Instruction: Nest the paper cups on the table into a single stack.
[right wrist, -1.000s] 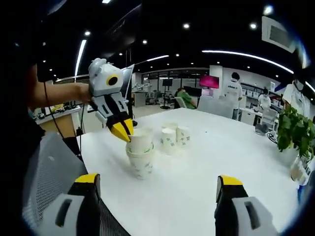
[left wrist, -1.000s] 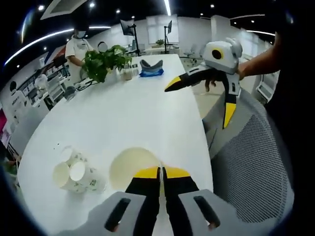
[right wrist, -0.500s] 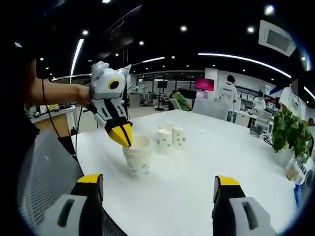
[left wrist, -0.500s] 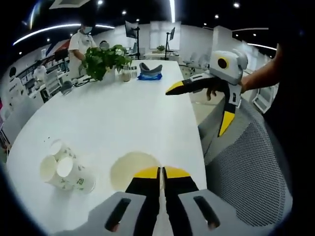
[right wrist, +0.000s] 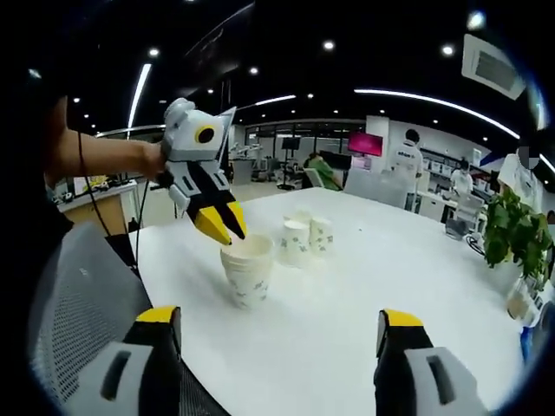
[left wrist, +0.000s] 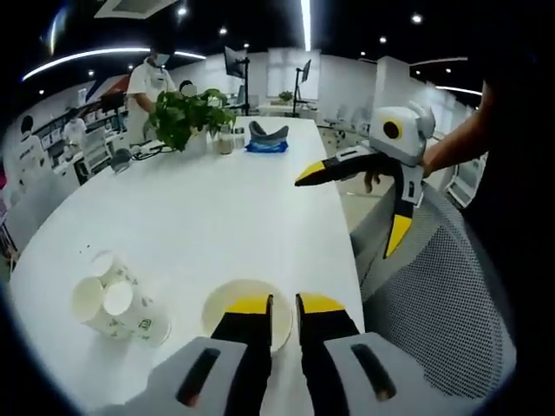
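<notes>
A stack of nested white paper cups point(right wrist: 246, 270) with green print stands near the table's edge. In the left gripper view I look down into the stack's top cup point(left wrist: 227, 303). My left gripper point(left wrist: 284, 305) hovers at its rim, jaws slightly apart, gripping nothing. In the right gripper view the left gripper point(right wrist: 223, 225) sits just above the stack's left rim. Several loose cups point(left wrist: 113, 303) cluster to the left, and these loose cups point(right wrist: 305, 237) stand behind the stack. My right gripper point(right wrist: 279, 318) is wide open and holds nothing; the right gripper point(left wrist: 349, 208) hangs beyond the table's edge.
The long white table point(left wrist: 217, 208) carries a potted plant point(left wrist: 186, 117) and a blue-grey object point(left wrist: 267, 139) at its far end. A grey mesh chair point(left wrist: 434, 286) stands beside the table's edge. People stand at desks in the background.
The left gripper's jaws, pinched on the top cup's rim before, have parted slightly and let the rim go. The right gripper stays wide open.
</notes>
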### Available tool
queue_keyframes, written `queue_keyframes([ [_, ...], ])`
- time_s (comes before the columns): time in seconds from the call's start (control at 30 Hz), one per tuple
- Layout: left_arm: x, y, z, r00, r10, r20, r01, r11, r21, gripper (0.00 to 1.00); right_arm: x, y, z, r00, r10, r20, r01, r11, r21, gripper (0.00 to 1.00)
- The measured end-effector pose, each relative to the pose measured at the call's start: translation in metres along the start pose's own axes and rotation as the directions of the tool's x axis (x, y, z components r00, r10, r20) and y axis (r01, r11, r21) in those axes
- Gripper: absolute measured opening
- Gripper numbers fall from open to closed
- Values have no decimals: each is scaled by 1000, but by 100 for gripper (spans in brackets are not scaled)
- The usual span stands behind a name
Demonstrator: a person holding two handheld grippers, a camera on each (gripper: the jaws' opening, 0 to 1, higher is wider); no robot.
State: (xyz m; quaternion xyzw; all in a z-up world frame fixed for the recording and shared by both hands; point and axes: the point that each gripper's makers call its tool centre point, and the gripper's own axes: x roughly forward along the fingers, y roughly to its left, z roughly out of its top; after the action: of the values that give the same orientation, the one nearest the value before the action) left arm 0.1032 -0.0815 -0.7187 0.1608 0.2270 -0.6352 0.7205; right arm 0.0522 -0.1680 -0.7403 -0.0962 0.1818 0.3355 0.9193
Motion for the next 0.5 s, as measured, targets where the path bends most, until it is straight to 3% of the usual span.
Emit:
queue_keyframes([
  [0.27,-19,36,13,991,95,95,-94,995,-9,24,-1,1,1,1000,6,9,-6,1000,15,97],
  [0.5,-37,83,23,957,222,186,-213,975,-67,37,-1,1,1,1000,10,11,-10,1000,19,97],
])
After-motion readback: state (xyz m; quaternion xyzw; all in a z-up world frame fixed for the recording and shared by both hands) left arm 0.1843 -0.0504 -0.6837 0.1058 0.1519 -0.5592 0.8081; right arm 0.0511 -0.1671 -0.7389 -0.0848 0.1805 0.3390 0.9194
